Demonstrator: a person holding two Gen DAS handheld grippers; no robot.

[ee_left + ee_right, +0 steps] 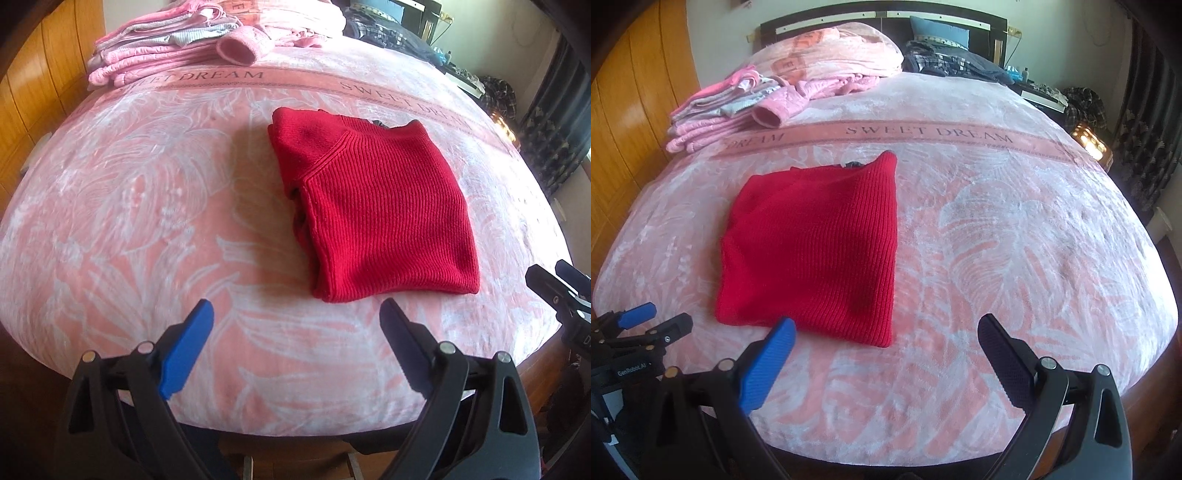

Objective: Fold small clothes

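A folded red rib-knit sweater (373, 206) is shown lying flat on the pink plush leaf-patterned blanket (147, 206) that covers the bed, free of both grippers. In the left wrist view it is seen at 1 o'clock from the left gripper (297, 314); in the right wrist view it lies at 11 o'clock from the right gripper (886, 328), its near hem just beyond the blue fingertip.

Only the left wrist view reveals the sweater's raglan seam and stacked side edges. Only the right wrist view takes in the dark headboard (879, 18), the rumpled pink quilt (834, 48), the blue cushion (940, 33) and the plaid clothing (942, 61) at 12 o'clock. Each view catches the other gripper at its edge: at 3 o'clock on the left, at 9 o'clock on the right.

"SWEET DREAM" is woven along the blanket's darker band (923, 134). "GenRobot.AI" is printed on the left gripper's body in the right view.

The fingers of both grippers are held wide apart, nothing between them; one pad is blue, the other black and textured. A stack of folded pink and grey garments (155, 51) rests at 11 o'clock, beside orange wooden panelling (33, 99).
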